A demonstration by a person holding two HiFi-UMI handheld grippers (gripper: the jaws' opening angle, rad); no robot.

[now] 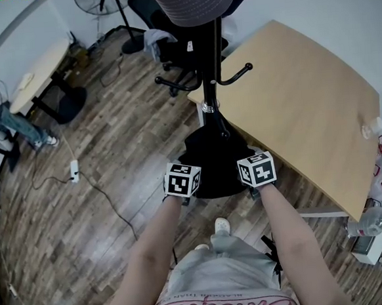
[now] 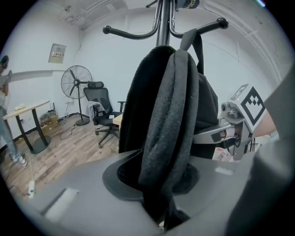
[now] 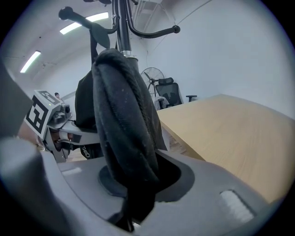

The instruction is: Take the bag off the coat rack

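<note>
Beside wooden table (image 1: 292,94), left gripper (image 2: 161,213) and right gripper (image 3: 133,208) clamp bag (image 1: 211,160).

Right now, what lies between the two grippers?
The black bag, in the head view; the left gripper and right gripper are each shut on it.

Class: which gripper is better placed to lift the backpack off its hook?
Right, narrowly: left gripper and right gripper each clamp a backpack strap, but the loaded hook seems on the right's side.

Coat rack (image 1: 209,61) foot out of sight beneath the bag (image 1: 208,163).
</note>
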